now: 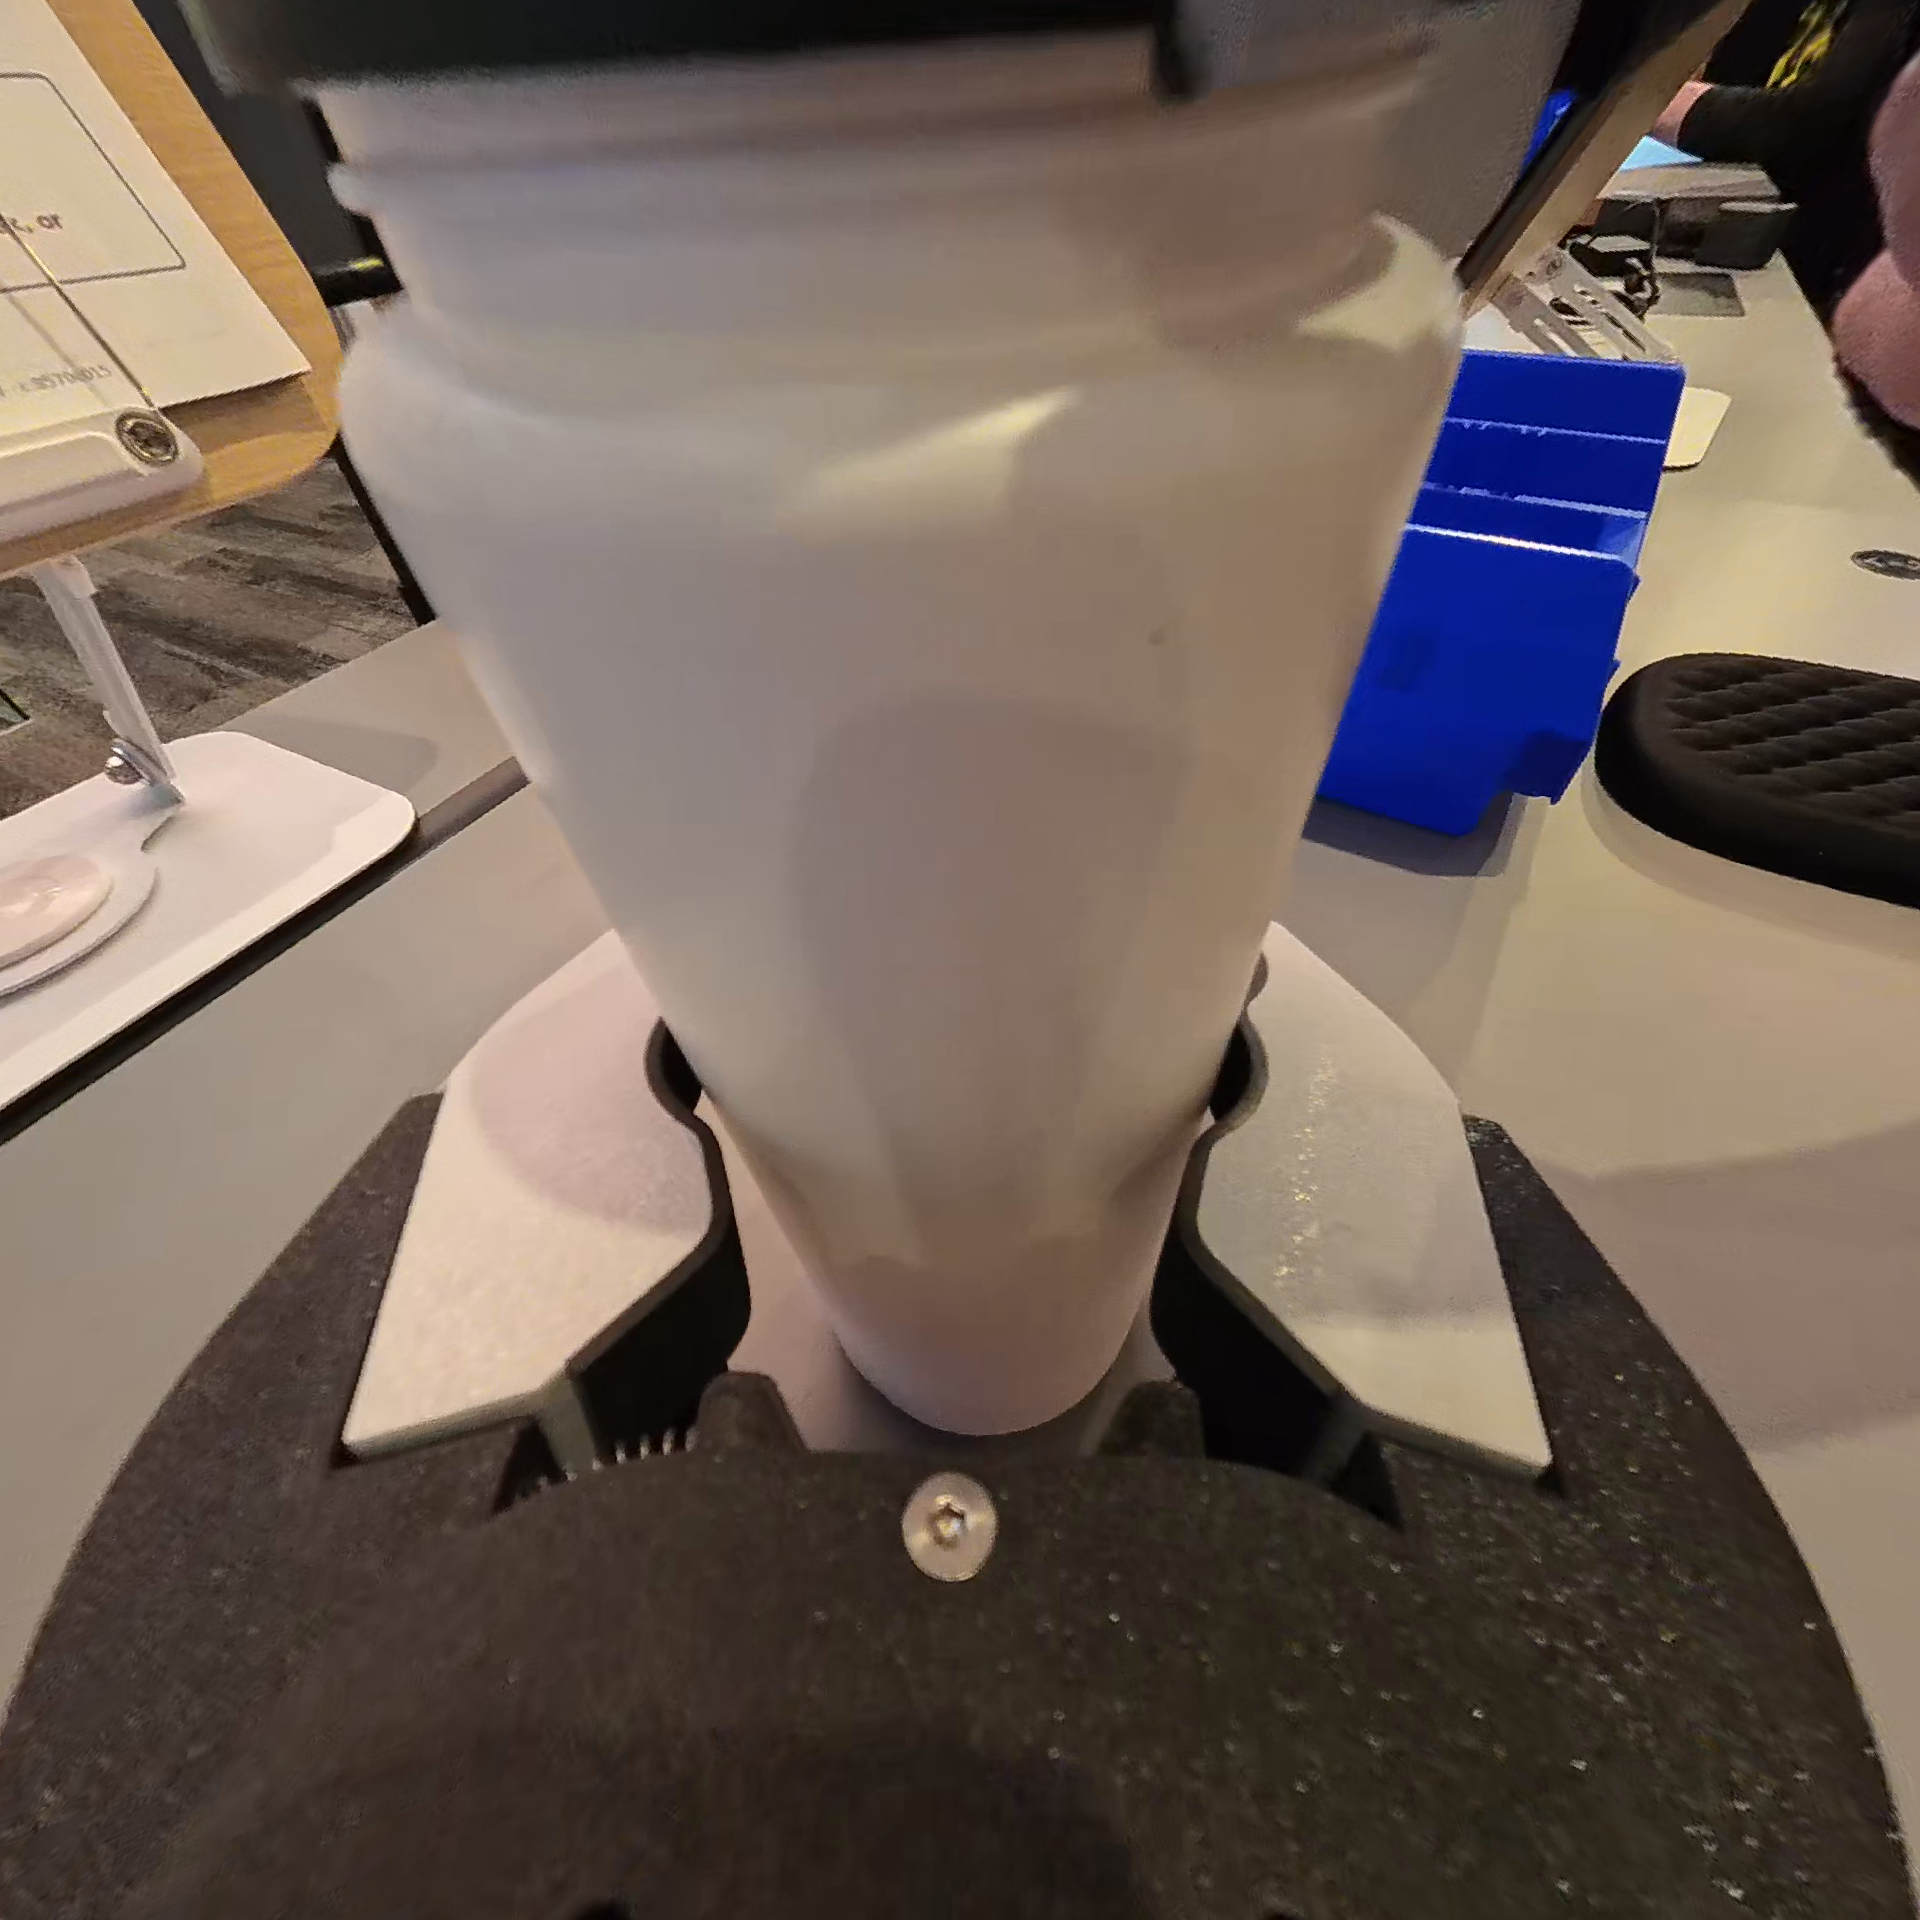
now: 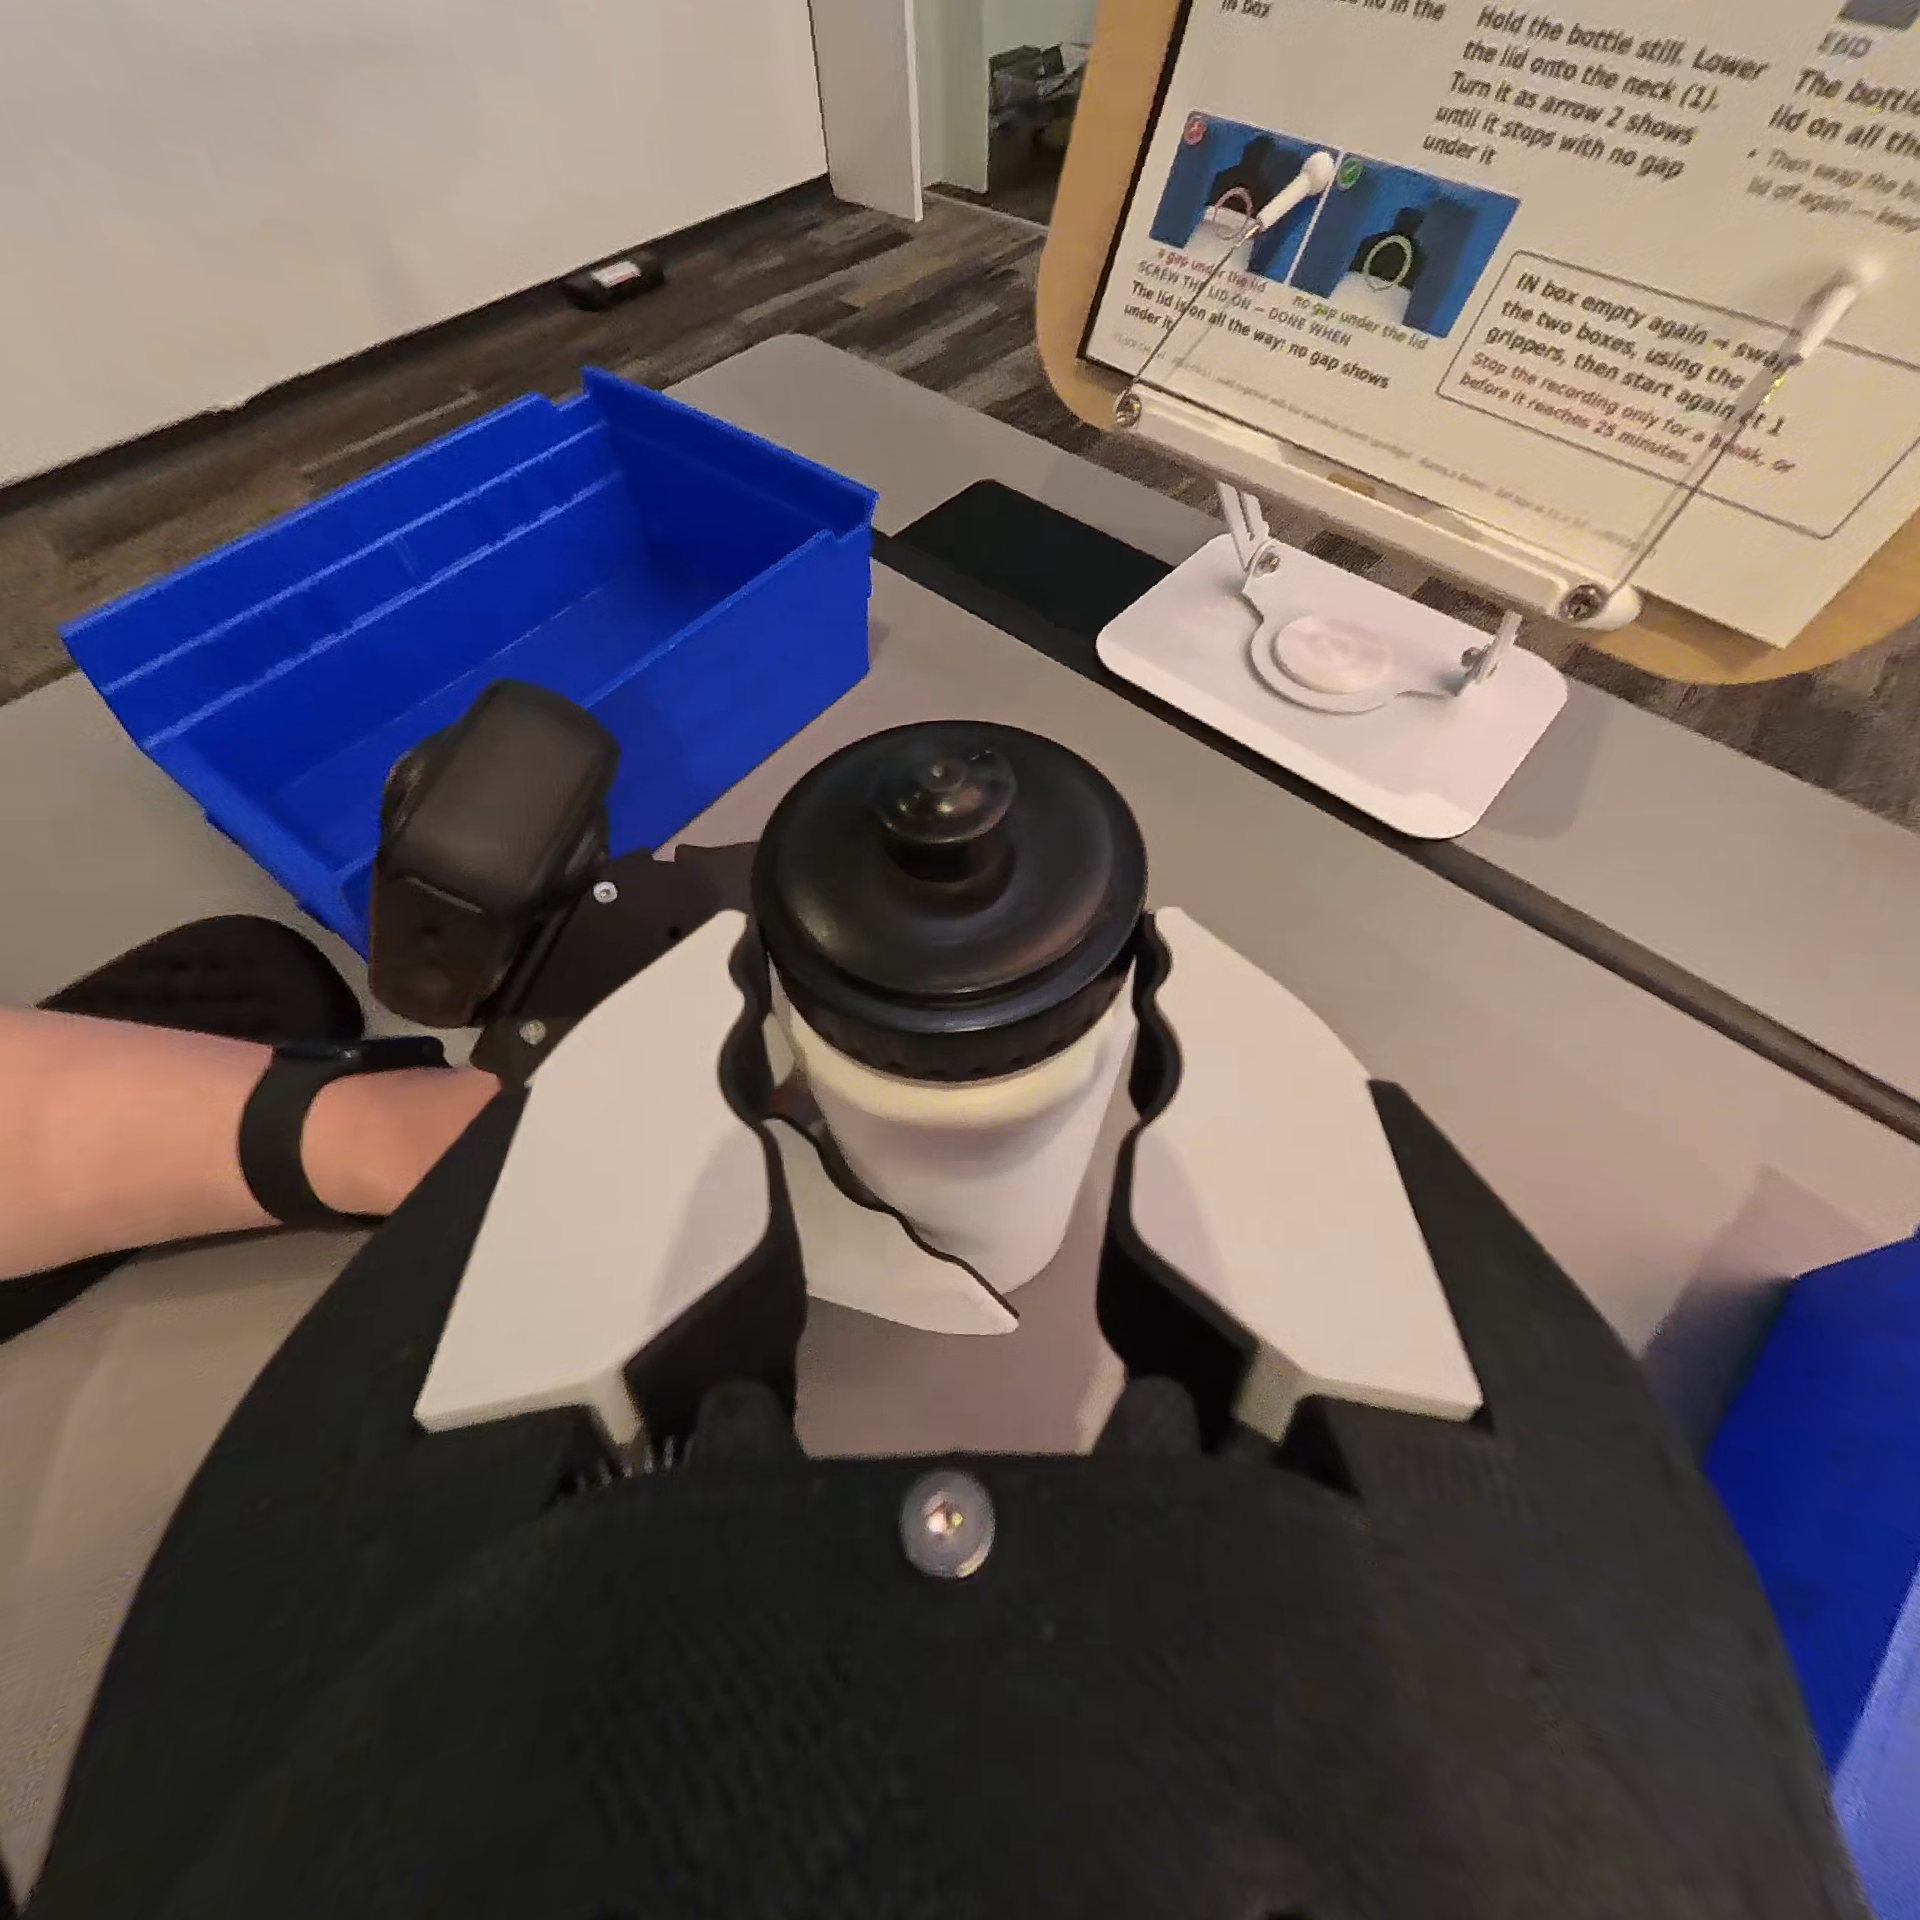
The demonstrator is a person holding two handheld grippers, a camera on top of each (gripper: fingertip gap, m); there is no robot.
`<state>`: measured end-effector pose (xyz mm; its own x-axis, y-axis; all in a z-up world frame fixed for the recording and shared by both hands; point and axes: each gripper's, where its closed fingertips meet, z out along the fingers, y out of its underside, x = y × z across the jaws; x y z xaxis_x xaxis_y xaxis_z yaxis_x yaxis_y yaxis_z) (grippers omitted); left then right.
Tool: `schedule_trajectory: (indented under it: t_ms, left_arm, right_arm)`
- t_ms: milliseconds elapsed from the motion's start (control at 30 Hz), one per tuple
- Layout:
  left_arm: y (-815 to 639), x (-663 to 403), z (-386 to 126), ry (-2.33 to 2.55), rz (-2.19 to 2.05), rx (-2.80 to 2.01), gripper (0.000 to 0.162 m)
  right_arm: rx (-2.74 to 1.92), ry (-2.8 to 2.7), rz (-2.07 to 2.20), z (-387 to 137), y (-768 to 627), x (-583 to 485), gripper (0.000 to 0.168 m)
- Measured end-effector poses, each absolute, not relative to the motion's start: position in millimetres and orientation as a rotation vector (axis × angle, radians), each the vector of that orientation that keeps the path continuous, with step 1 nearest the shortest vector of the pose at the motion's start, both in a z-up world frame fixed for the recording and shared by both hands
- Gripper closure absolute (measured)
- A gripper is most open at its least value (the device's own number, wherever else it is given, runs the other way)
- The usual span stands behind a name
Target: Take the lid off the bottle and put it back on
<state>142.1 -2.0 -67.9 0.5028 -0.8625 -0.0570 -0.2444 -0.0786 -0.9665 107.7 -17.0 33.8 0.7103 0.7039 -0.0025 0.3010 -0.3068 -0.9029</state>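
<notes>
The black domed screw lid with its pull spout (image 2: 948, 883) is seen seated on the neck of the white plastic bottle (image 2: 951, 1153), so the task is judged to be either at its very start, with unscrewing not yet begun, or at its close, with the lid being tightened; which of the two cannot be told. In the left wrist view bare threads (image 1: 852, 197) are shown beneath the lid's dark rim (image 1: 727, 31), though blurred, so the lid may not be fully down.

The bottle's lower body (image 1: 935, 831) is clamped by the left gripper (image 1: 951, 1081), whose white fingers (image 1: 582, 1174) are pressed against both sides of it. The bottle is held upright over the grey table (image 1: 1621, 1091); whether its base rests on the surface cannot be told.

The lid is embraced from above by the right gripper (image 2: 948, 997), with its scalloped black pads (image 2: 1155, 997) set at the lid's ribbed skirt. Contact seems made on both sides, but firm closure cannot be confirmed.

Farther off, an open blue plastic bin (image 2: 488, 582) is seen behind the left gripper, and a wood-framed instruction board on a white stand (image 2: 1340, 675) is placed at the table's far edge.
</notes>
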Motion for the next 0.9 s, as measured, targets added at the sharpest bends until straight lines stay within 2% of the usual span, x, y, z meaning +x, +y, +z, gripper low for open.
schedule_trajectory:
  t_ms: [100,367,533,900]
  left_arm:
    - [-2.8,141.8,-67.2,0.989,-0.713,-1.589,0.064]
    - [-12.8,143.8,-67.0,1.065,-0.783,-1.525,0.064]
    - [-23.2,147.9,-66.3,1.106,-0.875,-1.48,0.064]
    - [-23.6,149.0,-66.1,1.095,-0.872,-1.477,0.064]
  right_arm:
    - [-1.833,-0.983,0.537,34.0,-22.7,107.3,0.091]
    - [-1.463,-1.149,0.922,71.5,-26.0,133.3,0.09]
    - [-1.324,-1.267,1.146,65.5,-42.3,136.4,0.087]
    - [-1.26,-1.253,1.21,52.2,-38.1,116.3,0.084]
